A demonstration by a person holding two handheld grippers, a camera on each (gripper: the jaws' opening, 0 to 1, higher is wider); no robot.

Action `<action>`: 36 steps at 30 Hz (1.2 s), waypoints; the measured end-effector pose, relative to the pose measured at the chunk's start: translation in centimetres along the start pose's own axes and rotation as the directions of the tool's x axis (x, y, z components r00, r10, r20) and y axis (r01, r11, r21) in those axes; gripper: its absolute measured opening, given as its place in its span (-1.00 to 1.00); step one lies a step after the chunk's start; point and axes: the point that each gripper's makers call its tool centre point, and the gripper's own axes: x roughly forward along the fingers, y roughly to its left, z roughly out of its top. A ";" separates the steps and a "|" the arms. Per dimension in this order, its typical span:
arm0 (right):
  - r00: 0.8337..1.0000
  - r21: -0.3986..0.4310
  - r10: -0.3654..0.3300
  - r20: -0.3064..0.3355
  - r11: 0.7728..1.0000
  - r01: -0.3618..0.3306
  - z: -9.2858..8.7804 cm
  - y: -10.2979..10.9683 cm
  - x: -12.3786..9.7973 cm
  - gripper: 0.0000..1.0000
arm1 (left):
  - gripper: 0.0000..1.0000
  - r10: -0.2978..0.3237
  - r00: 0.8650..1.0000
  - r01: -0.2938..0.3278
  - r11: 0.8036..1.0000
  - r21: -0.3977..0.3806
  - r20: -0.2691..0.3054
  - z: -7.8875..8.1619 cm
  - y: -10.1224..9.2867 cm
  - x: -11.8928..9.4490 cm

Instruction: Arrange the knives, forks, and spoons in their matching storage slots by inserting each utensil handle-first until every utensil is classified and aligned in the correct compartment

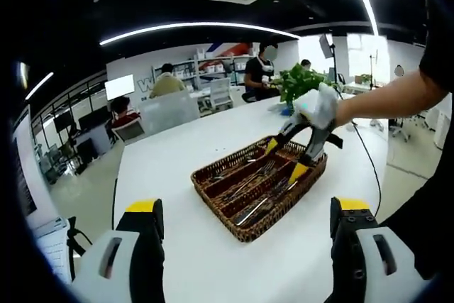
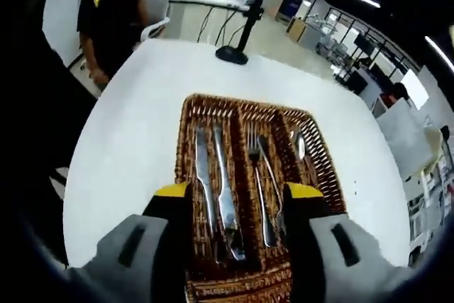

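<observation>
Over the near end of the wicker tray [image 2: 213, 108] the right gripper [image 2: 240, 191] hangs with fingers apart and nothing between them, likely checking alignment. Tray sits mid-bench [image 2: 135, 140], well in from every edge, three long compartments. Two knives [image 2: 216, 175] lie side by side in the first, parallel to the dividers; forks [image 2: 259, 175] in the middle one; a spoon [image 2: 300, 145] in the far slot, partly hidden by a fingertip. Sorting looks about done; can't tell which end went in first. Left gripper [image 1: 245, 207] held back near the bench edge, fingers apart, empty, probably just clear of the work. Beyond the tray: a lamp base [image 2: 231, 54] by the far edge.
</observation>
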 end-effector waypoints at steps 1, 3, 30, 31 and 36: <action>0.999 0.060 -0.032 0.027 0.998 0.030 0.7 -0.3 -1.1 0.61 | 0.99 0.000 1.000 0.000 1.000 -0.005 0.001 0.1 0.1 0.0; 0.994 0.138 -0.101 0.033 0.986 0.096 1.0 -1.1 -2.7 0.83 | 0.99 -0.008 1.000 0.008 1.000 -0.021 0.002 0.2 0.2 0.1; 0.898 0.612 -0.379 -0.226 0.662 0.433 -8.2 0.8 -18.0 1.00 | 0.99 0.030 0.999 -0.032 0.997 -0.066 -0.036 1.4 2.4 3.4; 0.899 0.617 -0.370 -0.235 0.658 0.432 -8.5 1.0 -17.9 1.00 | 0.99 0.026 0.999 -0.028 0.997 -0.066 -0.036 1.5 2.3 3.5; 0.916 0.634 -0.338 -0.217 0.665 0.395 -8.2 1.6 -17.7 1.00 | 0.99 -0.010 0.997 0.006 0.998 -0.059 -0.070 1.2 1.9 3.6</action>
